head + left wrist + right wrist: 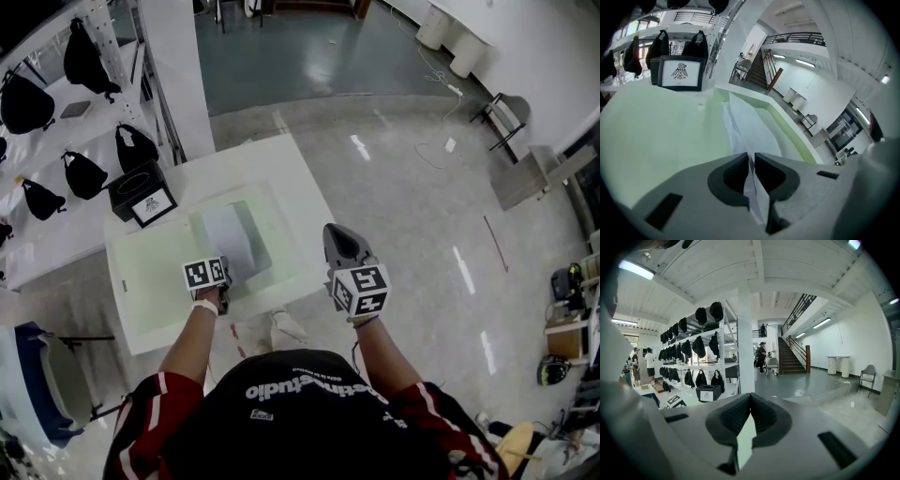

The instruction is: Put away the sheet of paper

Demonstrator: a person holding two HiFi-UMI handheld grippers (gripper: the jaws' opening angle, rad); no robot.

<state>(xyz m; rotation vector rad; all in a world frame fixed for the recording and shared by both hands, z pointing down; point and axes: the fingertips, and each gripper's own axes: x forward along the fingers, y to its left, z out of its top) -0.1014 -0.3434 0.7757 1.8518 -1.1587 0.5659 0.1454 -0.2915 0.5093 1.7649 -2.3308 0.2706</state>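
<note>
The left gripper's (751, 158) jaws stand a narrow slit apart. The near edge of the white sheet of paper (751, 123) rises into that slit, and the pads do not look clamped on it. From there the sheet runs away from us, slightly crumpled, and lies in the sunken middle of the pale green shallow tray (157, 279). The tray sits on the white square table (274, 157).

The right gripper's (750, 398) jaws are pressed together at the tips. In the hollow behind them we see a pale strip that we cannot identify. This gripper hangs over the grey floor to the right of the table, well apart from the sheet.

At the table's far left corner stands a black box with a framed bird emblem (141, 193). White shelves hung with black caps (82, 174) are further left.
</note>
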